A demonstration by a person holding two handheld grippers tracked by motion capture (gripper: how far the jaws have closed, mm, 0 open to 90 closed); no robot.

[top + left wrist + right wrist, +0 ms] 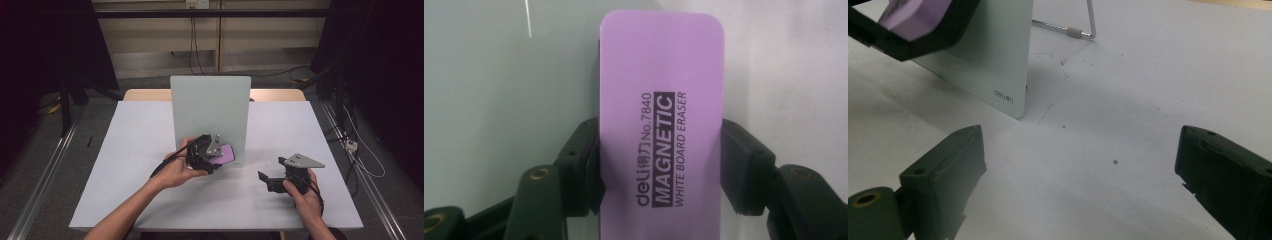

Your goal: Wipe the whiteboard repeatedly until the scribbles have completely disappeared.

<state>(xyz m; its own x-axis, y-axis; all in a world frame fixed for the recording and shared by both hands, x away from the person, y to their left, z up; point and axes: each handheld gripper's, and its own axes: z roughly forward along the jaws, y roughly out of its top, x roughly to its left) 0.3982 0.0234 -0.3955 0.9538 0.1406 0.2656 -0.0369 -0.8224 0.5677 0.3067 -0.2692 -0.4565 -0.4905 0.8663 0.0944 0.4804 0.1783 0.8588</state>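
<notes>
You are sitting at a white table point(150, 150), your forearms coming in from the near edge; a pale grey-green whiteboard point(210, 107) is standing upright near the middle of the table, leaning slightly back on a wire stand point(1083, 25) that is showing behind it in the right gripper view.

Your left hand point(175, 170) is holding the left gripper point(212, 157) up against the lower right part of the board's face; its jaws are clamping a purple eraser point(661, 115) by its two long sides; in the left gripper view the eraser is standing tall between the black jaws, its label reading "deli No.7840 MAGNETIC WHITE BOARD ERASER" running up its length; the board is lying behind the eraser on the left and the white table on the right; whether the eraser is touching the board, you cannot tell from these pictures.

Your right hand point(302, 192) is holding the right gripper point(265, 177) low over the table, to the right of the board and well apart from it; its jaws are standing wide apart with nothing between them; past them, in the right gripper view, the board's lower corner is showing the small "deli" mark, and a few dark specks are dotting the table's surface.
</notes>
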